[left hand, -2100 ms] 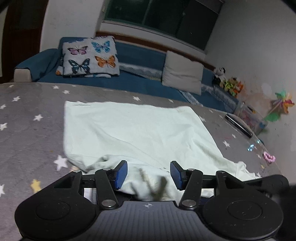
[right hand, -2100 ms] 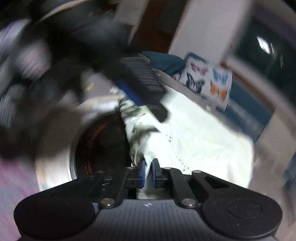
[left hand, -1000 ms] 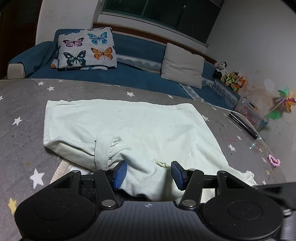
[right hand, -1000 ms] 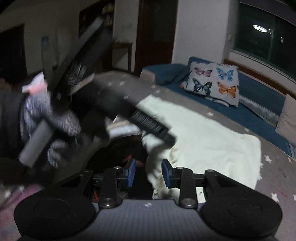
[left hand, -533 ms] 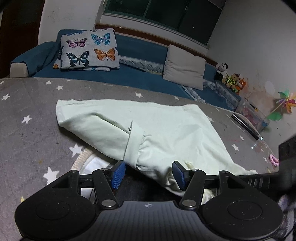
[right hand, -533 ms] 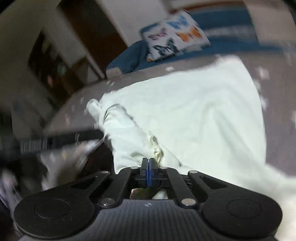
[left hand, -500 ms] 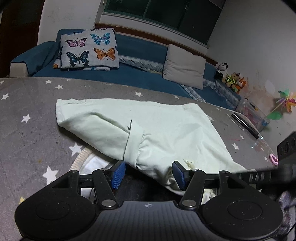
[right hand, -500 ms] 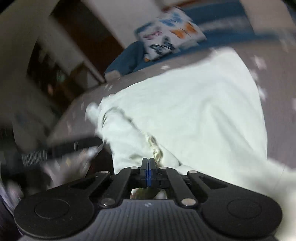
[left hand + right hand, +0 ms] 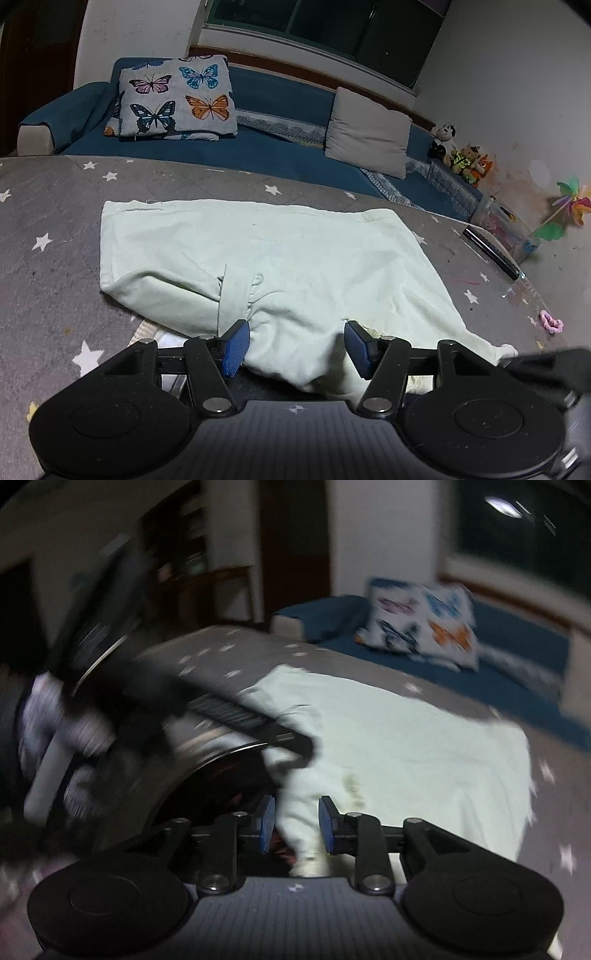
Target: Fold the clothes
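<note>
A grey star-printed cover (image 9: 55, 221) fills the ground ahead of both tools. On it lies one pale green garment (image 9: 277, 258), spread flat on its far side and bunched where it meets the tools. One sleeve (image 9: 177, 299) is turned in over the body, just ahead and left of the left gripper (image 9: 295, 345); the near edge droops off the cover between that tool's fingers.

The left gripper stands wide open, cloth lying loose between its blue pads (image 9: 234, 347), touching neither that I can see. The right gripper (image 9: 295, 825) is also parted, with a hanging strip of the garment (image 9: 299, 830) in the gap; the view is blurred, so whether a pad touches it cannot be told.

My reading: a sleeve fold is in hand, with nothing gripped. The next move calls for closing on an edge of the bunched near part and laying it flat, though which edge the pictures do not settle.

Counted beyond the tools: two cushions, one with butterflies (image 9: 177, 98) and one plain grey (image 9: 369, 133); one pinwheel (image 9: 570, 203); one pink hair tie (image 9: 551, 326).
</note>
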`<action>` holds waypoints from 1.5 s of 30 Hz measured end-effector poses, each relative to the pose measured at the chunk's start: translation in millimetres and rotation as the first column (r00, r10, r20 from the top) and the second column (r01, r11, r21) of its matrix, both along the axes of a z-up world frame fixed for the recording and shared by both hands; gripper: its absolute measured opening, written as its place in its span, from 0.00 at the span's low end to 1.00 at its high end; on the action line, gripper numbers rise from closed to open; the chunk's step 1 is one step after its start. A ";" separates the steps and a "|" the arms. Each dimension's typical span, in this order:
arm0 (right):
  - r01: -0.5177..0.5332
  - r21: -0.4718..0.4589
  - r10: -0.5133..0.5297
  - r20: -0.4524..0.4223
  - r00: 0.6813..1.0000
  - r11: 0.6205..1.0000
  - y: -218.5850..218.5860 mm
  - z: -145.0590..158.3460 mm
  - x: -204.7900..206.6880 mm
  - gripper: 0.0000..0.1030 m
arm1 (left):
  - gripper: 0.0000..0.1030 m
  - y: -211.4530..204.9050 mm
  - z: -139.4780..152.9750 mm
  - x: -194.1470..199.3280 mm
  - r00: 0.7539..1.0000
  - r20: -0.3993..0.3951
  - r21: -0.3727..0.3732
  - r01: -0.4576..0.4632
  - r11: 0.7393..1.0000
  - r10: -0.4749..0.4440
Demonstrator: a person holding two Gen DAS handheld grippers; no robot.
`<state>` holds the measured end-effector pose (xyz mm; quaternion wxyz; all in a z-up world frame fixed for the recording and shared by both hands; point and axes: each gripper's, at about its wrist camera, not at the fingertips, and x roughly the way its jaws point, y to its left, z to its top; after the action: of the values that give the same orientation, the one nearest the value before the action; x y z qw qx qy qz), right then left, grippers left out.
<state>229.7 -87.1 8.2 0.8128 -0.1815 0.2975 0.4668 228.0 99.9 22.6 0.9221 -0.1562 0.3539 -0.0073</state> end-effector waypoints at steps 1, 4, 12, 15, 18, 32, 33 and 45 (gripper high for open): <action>0.001 -0.039 0.001 0.040 0.999 0.999 8.5 -4.5 -4.8 0.23 | 0.58 0.1 0.5 -0.1 1.000 0.001 0.000 0.000 1.000 0.000; 0.016 -0.141 0.006 0.149 0.989 0.990 30.3 -17.8 -16.3 0.18 | 0.59 0.2 2.0 -0.3 1.000 0.004 0.002 0.000 1.000 0.000; 0.061 -0.052 -0.056 0.089 0.994 0.997 26.1 -3.4 -10.1 0.02 | 0.69 4.1 6.9 -5.0 1.000 0.018 0.005 -0.013 1.000 0.013; 0.134 0.066 -0.129 -0.068 0.989 0.989 5.1 12.8 12.7 0.01 | 0.74 6.0 8.9 -7.4 1.000 0.024 0.006 -0.020 1.000 0.020; 0.186 0.151 -0.162 -0.154 0.975 0.971 -16.2 23.5 28.7 0.01 | 0.74 8.0 10.9 -9.8 0.999 0.031 0.007 -0.027 1.000 0.027; 0.024 -0.135 -0.006 0.137 0.991 0.991 33.0 -17.3 -17.9 0.15 | 0.74 7.4 9.4 -9.1 0.999 0.024 0.009 -0.023 1.000 0.023; 0.019 -0.164 0.009 0.171 0.985 0.986 36.4 -22.2 -21.6 0.14 | 0.74 7.4 9.1 -9.2 0.999 0.025 0.010 -0.022 1.000 0.021; 0.215 0.127 -0.185 -0.214 0.959 0.968 -0.5 16.2 30.3 0.01 | 0.77 7.8 11.6 -26.0 0.999 0.045 0.014 -0.023 1.000 0.022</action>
<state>260.0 -87.6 24.4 0.8329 -0.0412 0.3591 0.4190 202.1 107.7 34.2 0.9310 -0.1530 0.3313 0.0021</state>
